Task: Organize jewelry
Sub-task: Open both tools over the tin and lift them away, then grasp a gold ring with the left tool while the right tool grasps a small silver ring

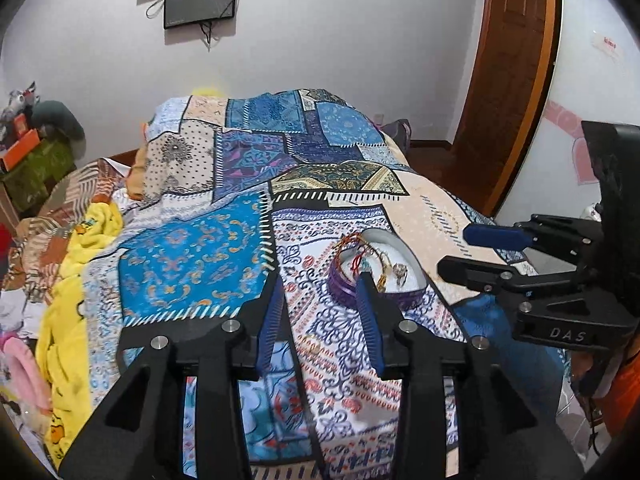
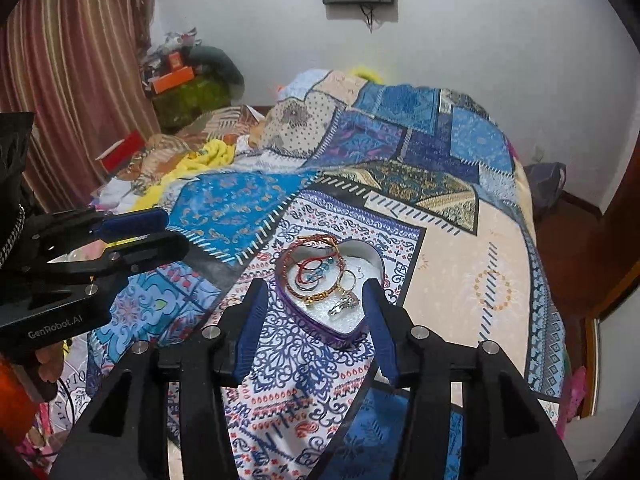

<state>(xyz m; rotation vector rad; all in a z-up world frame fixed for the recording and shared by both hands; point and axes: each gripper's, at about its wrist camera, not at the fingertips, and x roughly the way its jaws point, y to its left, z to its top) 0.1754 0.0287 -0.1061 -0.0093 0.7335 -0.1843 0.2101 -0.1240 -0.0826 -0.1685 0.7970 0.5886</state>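
Observation:
A purple heart-shaped box (image 2: 370, 258) with a white lining lies open on the patterned bedspread (image 2: 460, 272). It holds red and gold bangles (image 2: 316, 272) and rings (image 2: 344, 306). My right gripper (image 2: 316, 292) is open and empty, its fingertips on either side of the box's near end. In the left wrist view the box (image 1: 412, 256) is just beyond my open, empty left gripper (image 1: 320, 284). A small gold ring (image 1: 310, 340) lies on the bedspread between the left fingers. Each gripper shows at the edge of the other view.
A yellow blanket (image 1: 76, 280) and loose clothes lie on the bed's left side. Boxes and a green container (image 2: 192, 96) stand by the striped curtain. A wooden door (image 1: 516, 76) is to the right. Dark screens (image 1: 200, 0) hang on the far wall.

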